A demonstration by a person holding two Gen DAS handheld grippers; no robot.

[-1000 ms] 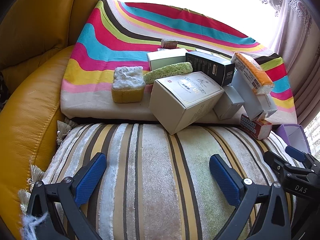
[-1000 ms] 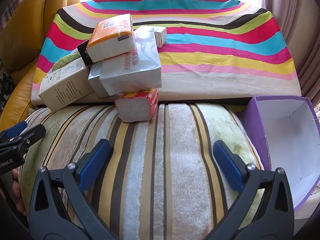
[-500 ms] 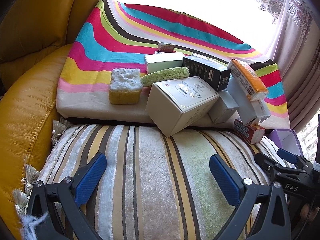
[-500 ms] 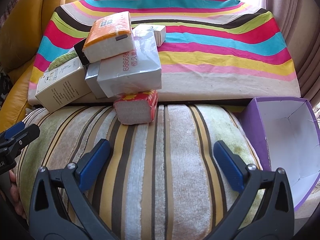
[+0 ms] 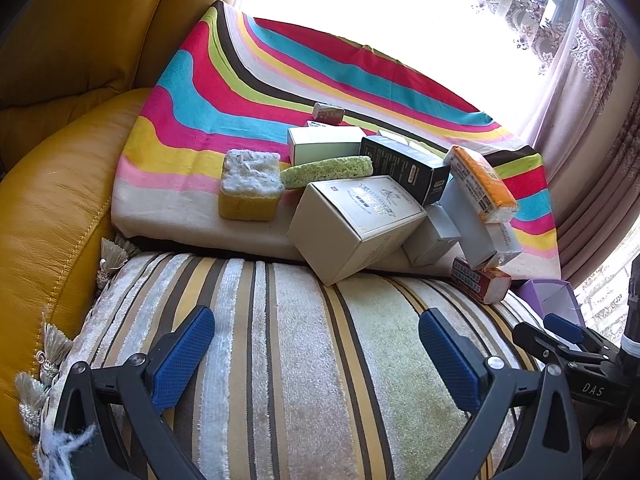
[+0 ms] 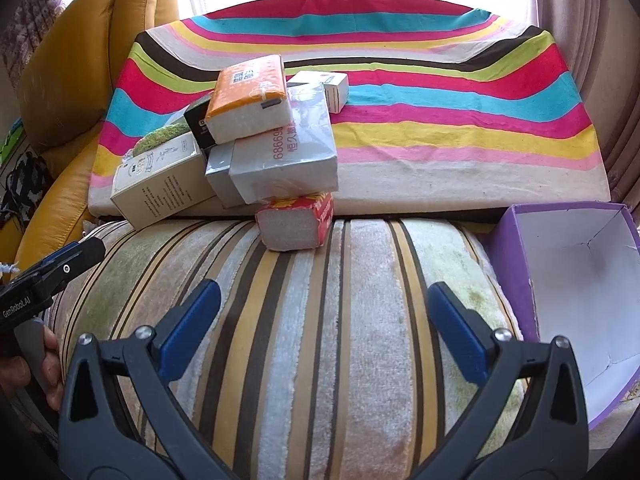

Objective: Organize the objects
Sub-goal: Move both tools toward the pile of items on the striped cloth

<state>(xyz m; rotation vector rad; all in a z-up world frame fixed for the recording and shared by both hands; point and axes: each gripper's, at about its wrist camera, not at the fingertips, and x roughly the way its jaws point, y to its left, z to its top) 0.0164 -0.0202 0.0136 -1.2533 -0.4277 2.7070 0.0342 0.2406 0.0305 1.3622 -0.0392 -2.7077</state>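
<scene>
Leaning ahead of your right tool (image 6: 324, 328), the red tissue pack (image 6: 298, 222) sits under a heap of boxes (image 6: 280, 152); the purple box (image 6: 576, 280) lies to its right. Both your tools, left (image 5: 316, 354) included, gape apart over the striped cushion (image 6: 320, 360).

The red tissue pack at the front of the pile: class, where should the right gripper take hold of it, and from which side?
Grip the red tissue pack across its two short red sides, coming straight in from the front over the striped cushion. Its pale end faces the open right gripper, and a silver-wrapped pack overhangs its top.
</scene>
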